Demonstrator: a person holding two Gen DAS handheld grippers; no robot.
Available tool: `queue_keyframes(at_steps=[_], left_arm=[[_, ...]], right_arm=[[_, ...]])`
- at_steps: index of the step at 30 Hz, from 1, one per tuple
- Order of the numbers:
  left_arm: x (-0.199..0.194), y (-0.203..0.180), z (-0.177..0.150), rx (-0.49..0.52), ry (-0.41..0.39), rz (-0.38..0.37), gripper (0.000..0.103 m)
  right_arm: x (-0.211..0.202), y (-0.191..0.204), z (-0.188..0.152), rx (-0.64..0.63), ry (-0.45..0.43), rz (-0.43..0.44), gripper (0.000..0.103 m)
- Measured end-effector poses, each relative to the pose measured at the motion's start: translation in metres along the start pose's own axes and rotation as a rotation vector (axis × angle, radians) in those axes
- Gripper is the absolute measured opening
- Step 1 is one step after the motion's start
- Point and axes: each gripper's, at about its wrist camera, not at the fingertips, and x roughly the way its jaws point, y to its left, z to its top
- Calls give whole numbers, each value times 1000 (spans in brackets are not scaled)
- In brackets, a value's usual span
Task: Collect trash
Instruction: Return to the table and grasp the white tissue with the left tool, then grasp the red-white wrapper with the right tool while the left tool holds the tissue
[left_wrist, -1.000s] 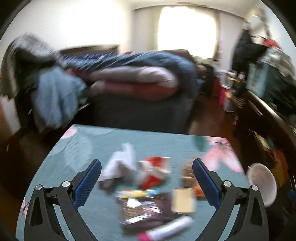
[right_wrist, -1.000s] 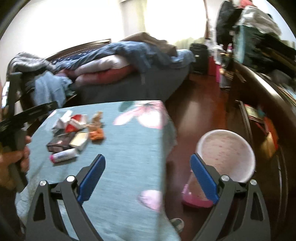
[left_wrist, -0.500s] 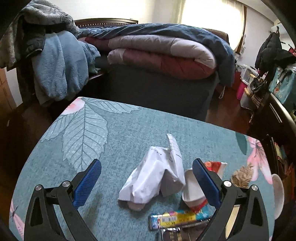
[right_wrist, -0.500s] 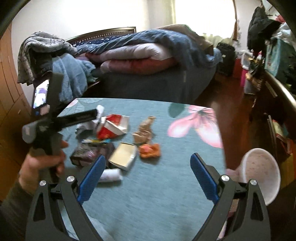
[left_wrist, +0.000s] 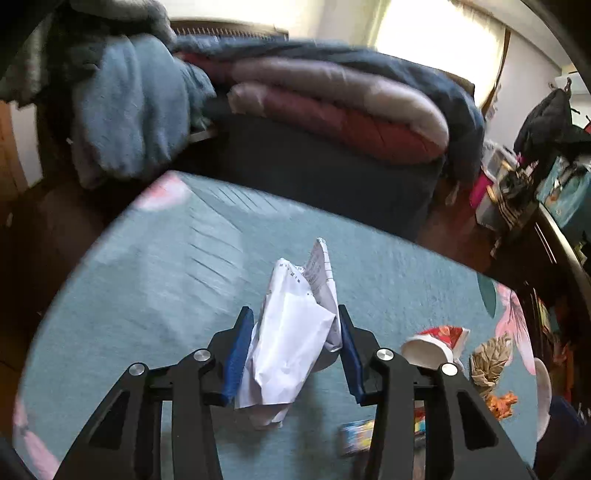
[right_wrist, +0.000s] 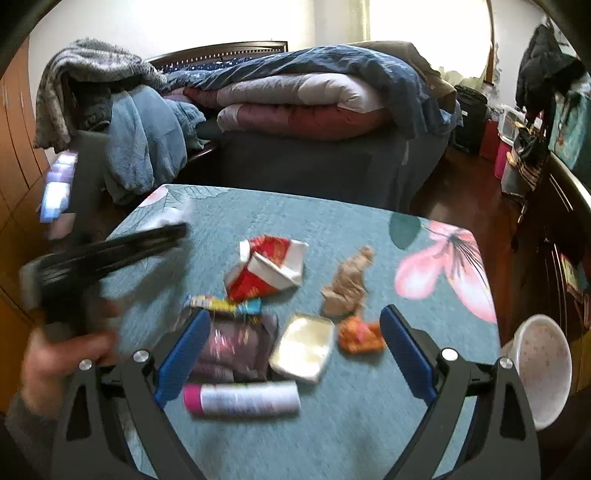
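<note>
Left wrist view: left gripper (left_wrist: 293, 347), wide apart half a second ago, is closing on the crumpled white paper (left_wrist: 295, 332) at lower centre of the bench (left_wrist: 166, 280); pads already touch it, so the first pickup seems begun. Right gripper (right_wrist: 291, 354) hangs released over remaining litter

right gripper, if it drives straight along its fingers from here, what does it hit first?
Likely the flat silver-lidded box, lying nearly centred between the open right gripper's fingers, with the white tube with a pink cap just nearer and slightly left. Depth is unclear through the fisheye, so the tube could come first.
</note>
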Motion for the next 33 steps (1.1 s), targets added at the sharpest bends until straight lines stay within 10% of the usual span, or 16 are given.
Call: queue_keyframes(at_steps=[16,18,33], left_arm=[[-54,60,4,24,-111,68,49],[-53,60,3,26,-113,66,49],[-101,28,-10,71,-159,12,50]], right_arm=[[113,36,39,5,145,-32,84],[111,39,39,-15,136,-47,60],[4,20,16,10,-17,48,50]])
